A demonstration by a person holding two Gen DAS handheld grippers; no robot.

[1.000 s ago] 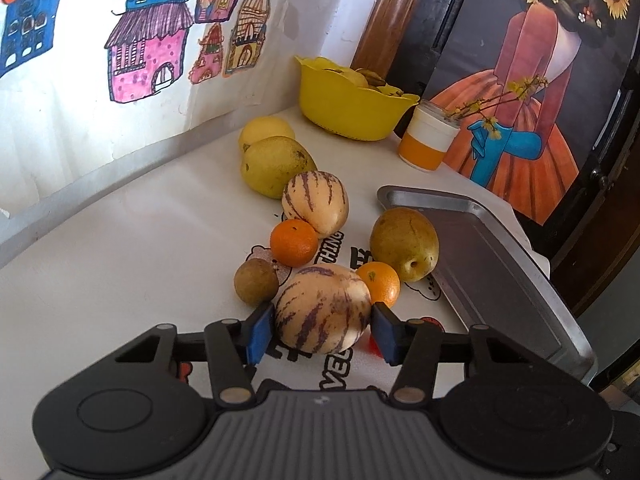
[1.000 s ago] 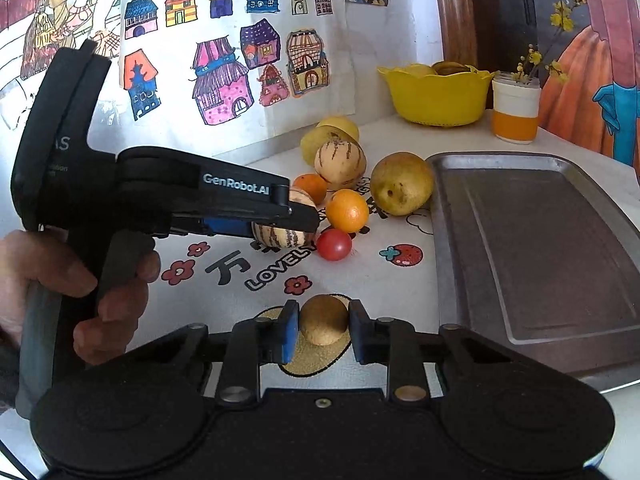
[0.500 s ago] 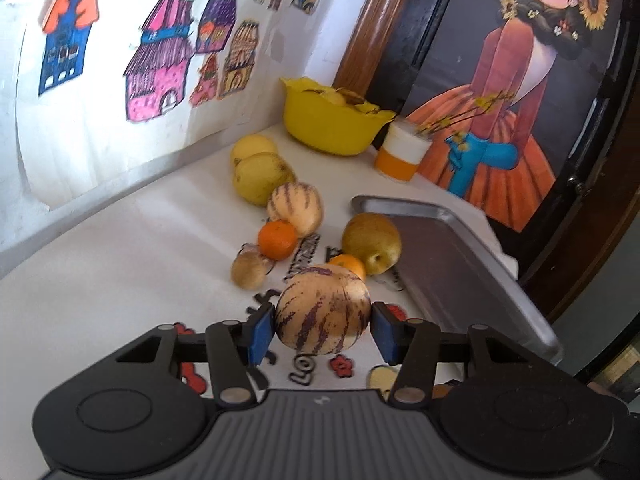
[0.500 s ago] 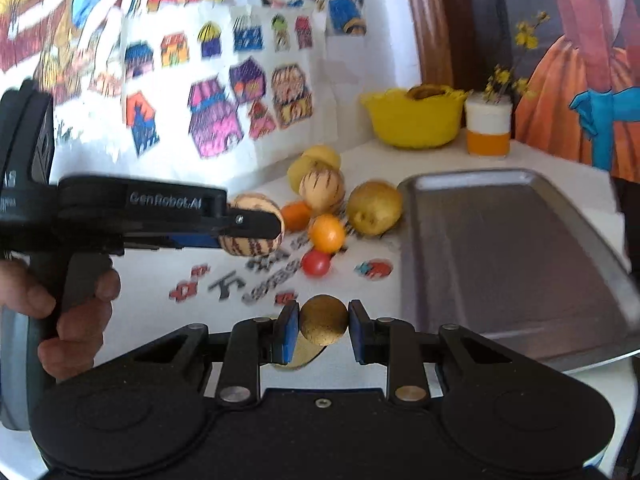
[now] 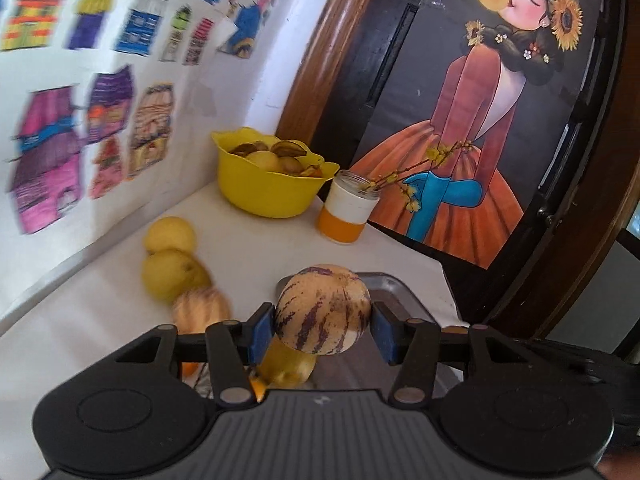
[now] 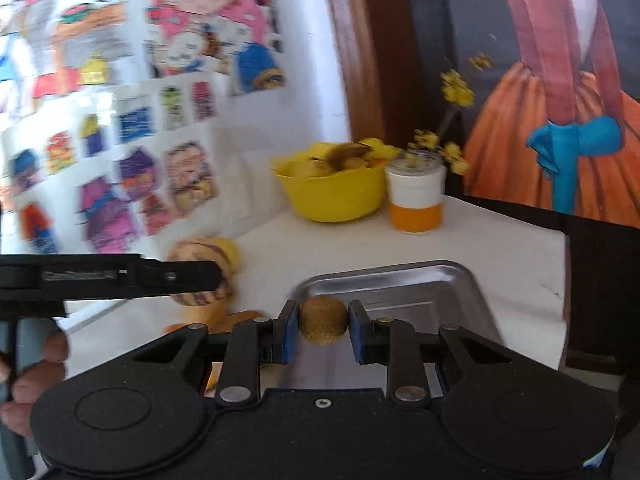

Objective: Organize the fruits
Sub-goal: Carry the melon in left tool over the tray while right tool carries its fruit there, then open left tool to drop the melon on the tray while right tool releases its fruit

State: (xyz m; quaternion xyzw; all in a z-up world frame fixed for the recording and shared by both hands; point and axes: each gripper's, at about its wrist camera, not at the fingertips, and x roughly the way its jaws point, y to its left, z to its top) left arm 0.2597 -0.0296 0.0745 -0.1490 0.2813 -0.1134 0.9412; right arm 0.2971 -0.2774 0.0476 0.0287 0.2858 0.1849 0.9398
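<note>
1. Both tools have risen off the bench since the earlier frames, each carrying its fruit up and toward the far end, where the yellow bowl (image 5: 272, 184) now looms larger.
2. Left tool (image 5: 322, 330) is clenched on the striped melon (image 5: 322, 312): its blue pads press the fruit's left and right sides.
3. That melon hangs above the bench, over the near-left corner of the metal tray (image 5: 394, 286); its long axis runs roughly left to right across the pads, with purple stripes running down its near face.
4. Right tool (image 6: 323, 328) grips a small round brown fruit (image 6: 323, 319) between its pads, held over the tray (image 6: 400, 284); it is near enough round that no long axis can be told.
5. A second striped melon (image 5: 200, 310) and two yellow pears (image 5: 172, 276) lie on the bench (image 5: 260, 248) to the left, blurred.
6. Beside the bowl, to its right, stands an orange-and-white jar (image 5: 346, 212) with yellow sprigs.
7. A person's hand (image 6: 36, 376) holds the left tool's handle at the near left of the right wrist view.
</note>
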